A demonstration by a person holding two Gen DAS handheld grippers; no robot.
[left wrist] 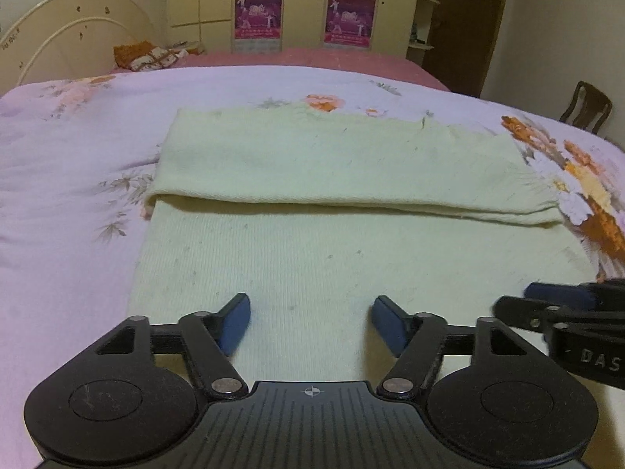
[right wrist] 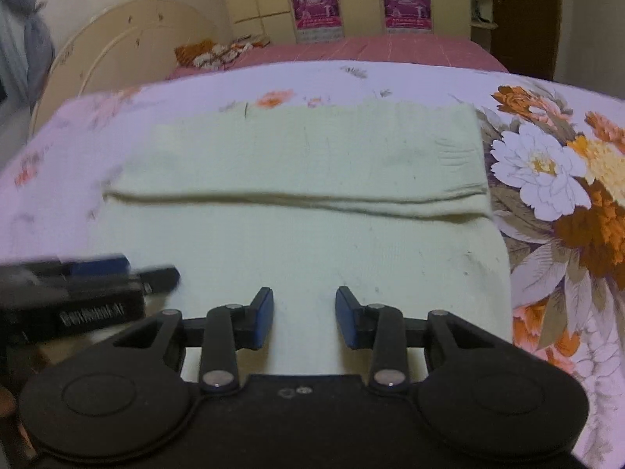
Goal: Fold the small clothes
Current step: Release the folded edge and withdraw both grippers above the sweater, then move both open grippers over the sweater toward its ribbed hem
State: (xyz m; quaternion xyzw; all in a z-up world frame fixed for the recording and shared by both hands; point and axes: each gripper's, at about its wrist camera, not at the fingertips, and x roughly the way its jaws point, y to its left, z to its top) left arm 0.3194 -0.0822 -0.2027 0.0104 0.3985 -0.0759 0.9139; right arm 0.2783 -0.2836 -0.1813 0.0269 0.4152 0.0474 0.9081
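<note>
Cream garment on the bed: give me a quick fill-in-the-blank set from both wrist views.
1. The cream knit garment lies on a quilt printed with ____.
2. Its far part is ____ back over the near part.
3. Between the pads of the left gripper and of the right gripper there is only ____ space: neither holds cloth.
4. The two posters on the wardrobe are mostly ____.

Missing words: flowers; folded; empty; pink

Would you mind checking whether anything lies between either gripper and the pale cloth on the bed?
Nothing visible does. The left gripper and right gripper both hang open directly over the bare near part of the cloth, nothing between their pads. Only the folded flap lies farther back on it, clear of both.
</note>
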